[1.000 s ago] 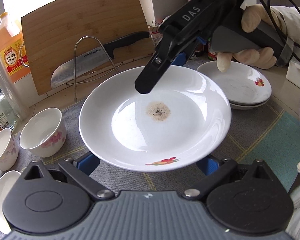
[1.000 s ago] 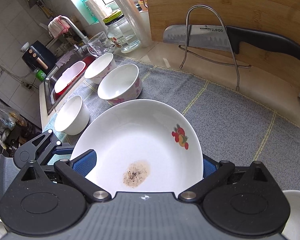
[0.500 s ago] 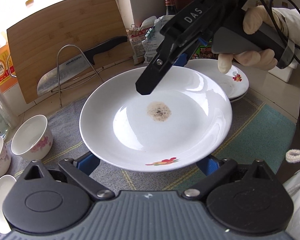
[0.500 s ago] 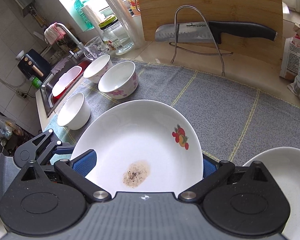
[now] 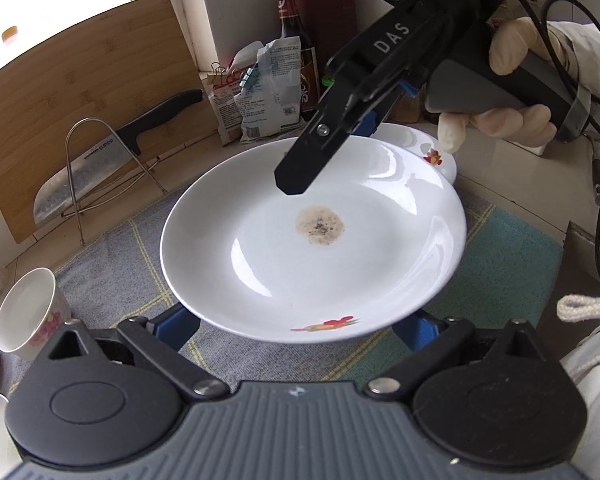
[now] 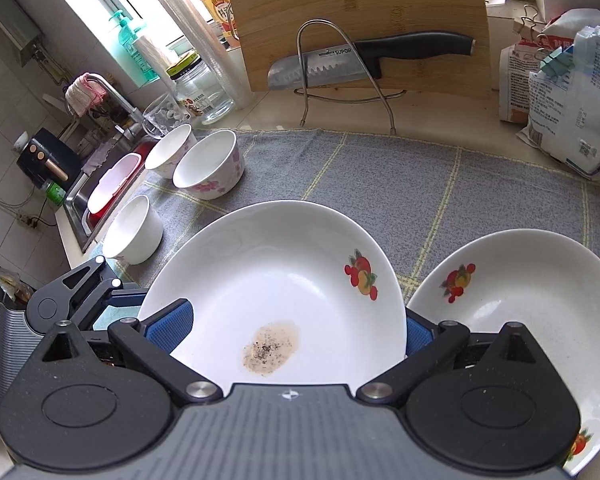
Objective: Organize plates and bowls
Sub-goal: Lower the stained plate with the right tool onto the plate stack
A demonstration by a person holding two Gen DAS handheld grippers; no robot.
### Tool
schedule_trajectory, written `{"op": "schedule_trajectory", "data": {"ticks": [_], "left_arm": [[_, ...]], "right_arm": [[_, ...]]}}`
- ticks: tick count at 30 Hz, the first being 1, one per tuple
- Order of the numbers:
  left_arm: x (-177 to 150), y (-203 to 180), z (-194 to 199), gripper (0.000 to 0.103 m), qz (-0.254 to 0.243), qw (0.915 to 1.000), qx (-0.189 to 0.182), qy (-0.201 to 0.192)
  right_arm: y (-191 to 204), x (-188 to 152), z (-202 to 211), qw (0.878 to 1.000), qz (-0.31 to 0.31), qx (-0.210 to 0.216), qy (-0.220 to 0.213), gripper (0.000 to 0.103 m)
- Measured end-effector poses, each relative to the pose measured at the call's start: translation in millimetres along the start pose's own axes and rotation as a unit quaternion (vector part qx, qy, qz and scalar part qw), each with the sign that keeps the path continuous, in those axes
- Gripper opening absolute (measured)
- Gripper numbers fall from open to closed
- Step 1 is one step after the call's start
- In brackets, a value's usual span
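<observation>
From your right gripper point(image 6: 296, 322), bare grey mat point(image 6: 400, 176) lies open at 12 o'clock. Three bowls point(image 6: 210, 168) crowd 10 o'clock, a stacked plate point(image 6: 540, 308) blocks 3 o'clock, and the knife rack point(image 6: 340, 80) closes off the far worktop edge.

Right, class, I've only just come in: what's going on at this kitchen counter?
A person holds a gripper in each hand, and both are on one white plate with a brownish stain, lifted above the grey mat. The right gripper clamps its far rim; the left gripper is at the near rim. A stack of matching plates sits just to the right, probably its destination. Three bowls wait near the sink.
</observation>
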State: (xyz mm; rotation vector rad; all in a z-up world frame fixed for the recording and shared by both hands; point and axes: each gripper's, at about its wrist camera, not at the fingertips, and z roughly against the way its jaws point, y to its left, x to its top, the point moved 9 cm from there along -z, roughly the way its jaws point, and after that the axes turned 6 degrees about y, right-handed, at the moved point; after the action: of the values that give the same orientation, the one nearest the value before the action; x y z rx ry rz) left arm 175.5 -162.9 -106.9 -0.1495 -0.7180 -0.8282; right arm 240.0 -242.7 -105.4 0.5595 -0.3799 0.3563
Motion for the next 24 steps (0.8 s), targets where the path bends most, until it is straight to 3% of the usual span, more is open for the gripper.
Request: {"op": "schedule_trajectory", "data": {"ticks": [24], "left_arm": [[43.6,-31.5,-35.3,0.101,-0.068,0.9956,-0.063,-0.012]], "right_arm": [[-70.6,-35.7,55.0,0.995,-0.078,-0.044,-0.043,0.103]]}}
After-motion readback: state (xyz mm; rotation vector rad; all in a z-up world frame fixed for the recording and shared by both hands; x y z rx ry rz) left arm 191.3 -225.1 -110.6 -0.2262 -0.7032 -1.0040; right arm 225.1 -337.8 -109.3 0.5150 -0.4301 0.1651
